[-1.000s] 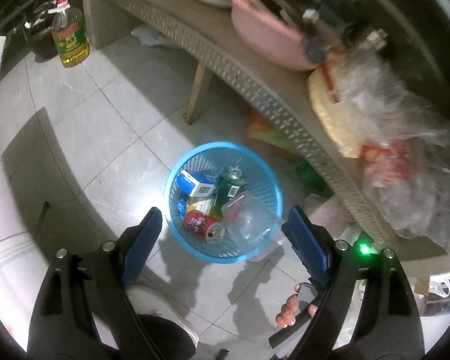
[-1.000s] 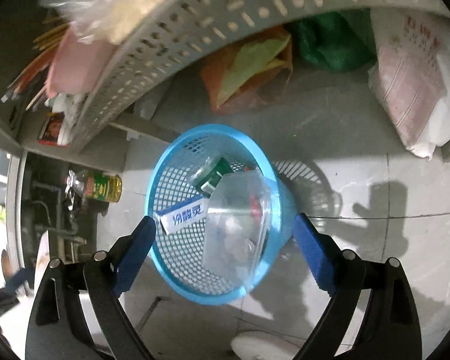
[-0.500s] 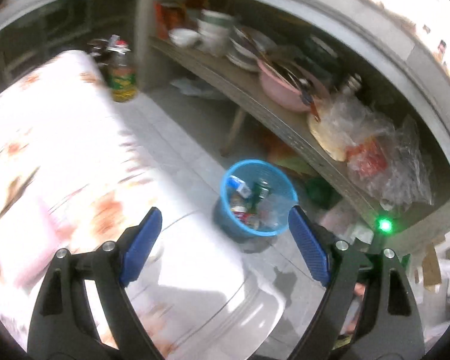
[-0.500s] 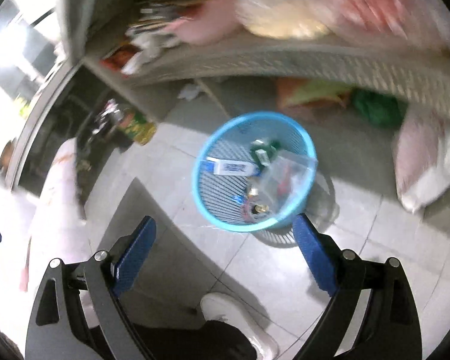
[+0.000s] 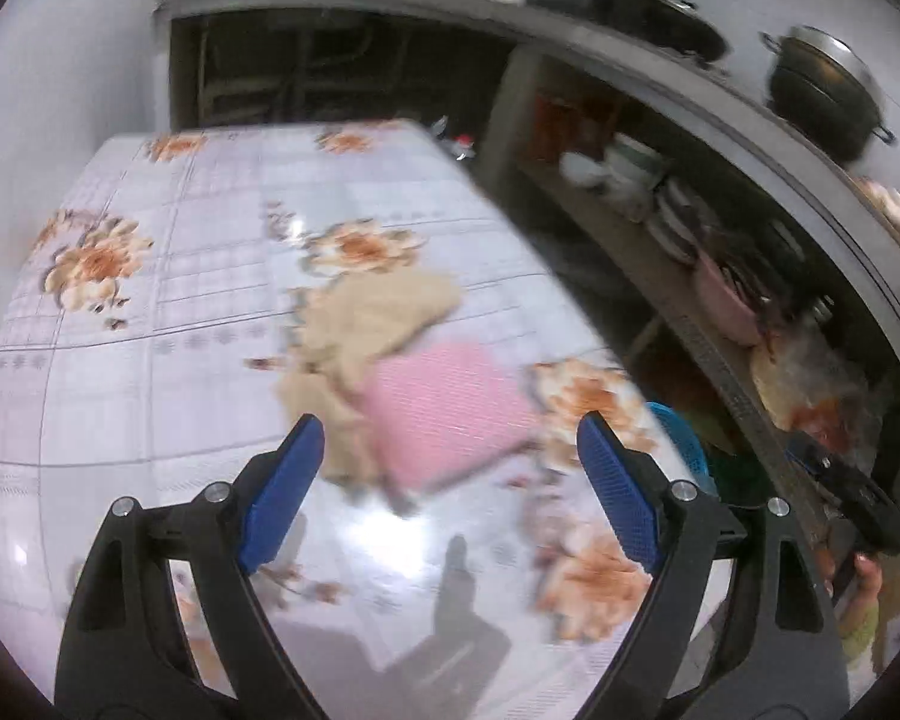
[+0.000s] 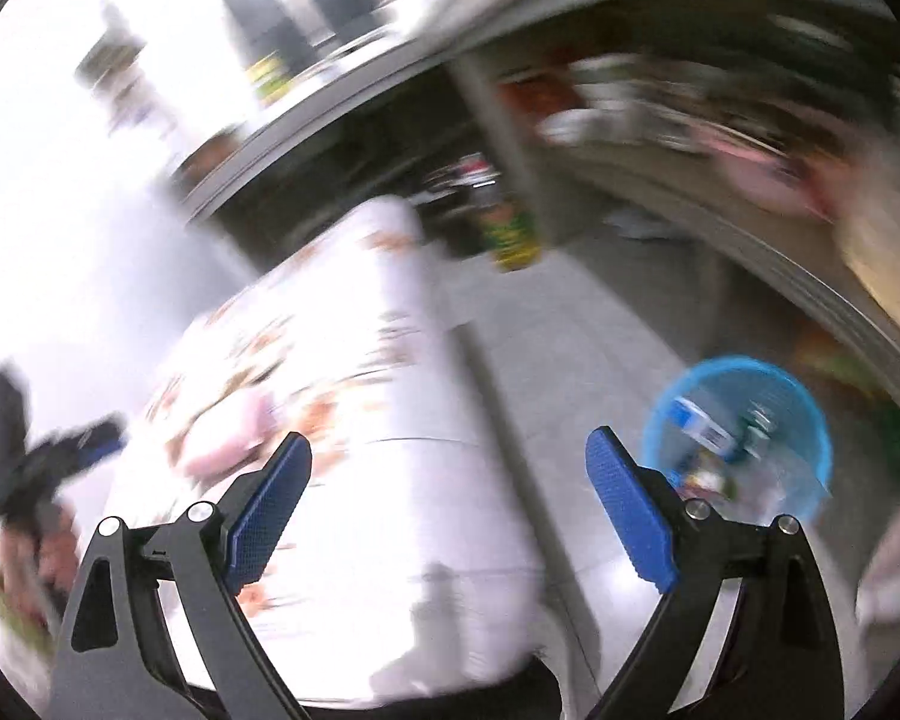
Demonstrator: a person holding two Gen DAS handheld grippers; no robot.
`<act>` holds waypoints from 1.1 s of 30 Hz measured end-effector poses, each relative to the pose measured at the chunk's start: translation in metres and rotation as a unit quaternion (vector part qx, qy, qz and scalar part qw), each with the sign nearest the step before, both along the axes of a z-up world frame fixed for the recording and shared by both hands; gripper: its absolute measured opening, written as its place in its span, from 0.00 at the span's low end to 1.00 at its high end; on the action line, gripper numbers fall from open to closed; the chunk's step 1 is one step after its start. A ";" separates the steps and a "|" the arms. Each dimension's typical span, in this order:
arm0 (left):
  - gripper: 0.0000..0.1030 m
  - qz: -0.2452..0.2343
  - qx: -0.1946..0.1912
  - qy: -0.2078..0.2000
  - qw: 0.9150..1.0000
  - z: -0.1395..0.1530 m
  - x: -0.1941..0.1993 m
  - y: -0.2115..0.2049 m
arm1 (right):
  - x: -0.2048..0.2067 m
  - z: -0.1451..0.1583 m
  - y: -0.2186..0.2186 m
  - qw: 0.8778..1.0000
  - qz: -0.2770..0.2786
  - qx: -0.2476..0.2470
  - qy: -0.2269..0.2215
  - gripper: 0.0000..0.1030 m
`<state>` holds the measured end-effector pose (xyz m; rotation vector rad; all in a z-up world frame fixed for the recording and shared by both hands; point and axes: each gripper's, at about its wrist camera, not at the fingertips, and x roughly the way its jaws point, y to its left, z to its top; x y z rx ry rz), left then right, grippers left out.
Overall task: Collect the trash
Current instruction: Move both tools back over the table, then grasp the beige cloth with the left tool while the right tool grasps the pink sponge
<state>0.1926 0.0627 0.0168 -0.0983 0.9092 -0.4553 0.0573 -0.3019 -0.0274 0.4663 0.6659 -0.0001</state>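
In the left wrist view my left gripper point(image 5: 450, 489) is open and empty over a table with a floral tablecloth point(image 5: 180, 300). A beige cloth point(image 5: 372, 312) and a pink cloth point(image 5: 444, 414) lie crumpled just ahead of its fingers. Only a sliver of the blue mesh trash basket point(image 5: 681, 441) shows past the table's right edge. The right wrist view is blurred. There my right gripper point(image 6: 450, 510) is open and empty above the table's edge and the floor. The basket point(image 6: 810, 420) stands on the floor to its right, holding a blue-white box point(image 6: 699, 429) and other trash.
A long shelf point(image 5: 690, 324) runs along the right with stacked dishes point(image 5: 636, 180), a pink basin point(image 5: 726, 306) and plastic bags. A black pot point(image 5: 822, 96) sits on the counter above. An oil bottle point(image 6: 510, 234) stands on the tiled floor point(image 6: 570, 360) beyond the table.
Both grippers have risen and swung away from the basket toward the table. The left view has gone from the basket below to the tablecloth and cloths. Both stayed open.
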 end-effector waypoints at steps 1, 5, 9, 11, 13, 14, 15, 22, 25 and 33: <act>0.80 0.002 -0.001 0.013 1.000 -0.003 0.009 0.004 | 0.013 0.006 0.018 0.999 0.034 -0.017 -0.001 0.87; 0.80 0.013 -0.004 0.045 0.999 -0.020 0.050 0.020 | 0.054 0.018 0.090 0.978 0.187 -0.093 -0.008 0.91; 0.76 0.017 -0.010 0.082 0.996 -0.040 0.085 0.018 | 0.091 0.016 0.158 0.923 0.331 -0.195 -0.006 0.92; 0.73 0.013 -0.006 0.094 0.995 -0.048 0.101 0.013 | 0.108 0.009 0.190 0.886 0.387 -0.257 0.001 0.92; 0.72 0.006 0.000 0.104 0.995 -0.056 0.111 0.009 | 0.122 0.007 0.212 0.861 0.425 -0.281 0.004 0.92; 0.67 0.003 0.009 0.112 0.994 -0.061 0.115 0.005 | 0.130 0.006 0.221 0.850 0.442 -0.287 0.004 0.92; 0.65 0.001 0.015 0.118 0.993 -0.066 0.120 0.002 | 0.133 0.004 0.225 0.844 0.453 -0.289 0.005 0.92; 0.47 -0.015 0.047 0.112 0.993 -0.076 0.128 -0.008 | 0.185 -0.015 0.249 0.822 0.509 -0.248 0.051 0.92; 0.35 -0.016 0.045 0.106 0.993 -0.076 0.126 -0.009 | 0.190 -0.016 0.243 0.836 0.504 -0.209 0.049 0.94; 0.10 0.003 0.042 0.105 0.994 -0.078 0.103 0.003 | 0.176 -0.012 0.221 0.868 0.465 -0.156 0.075 0.93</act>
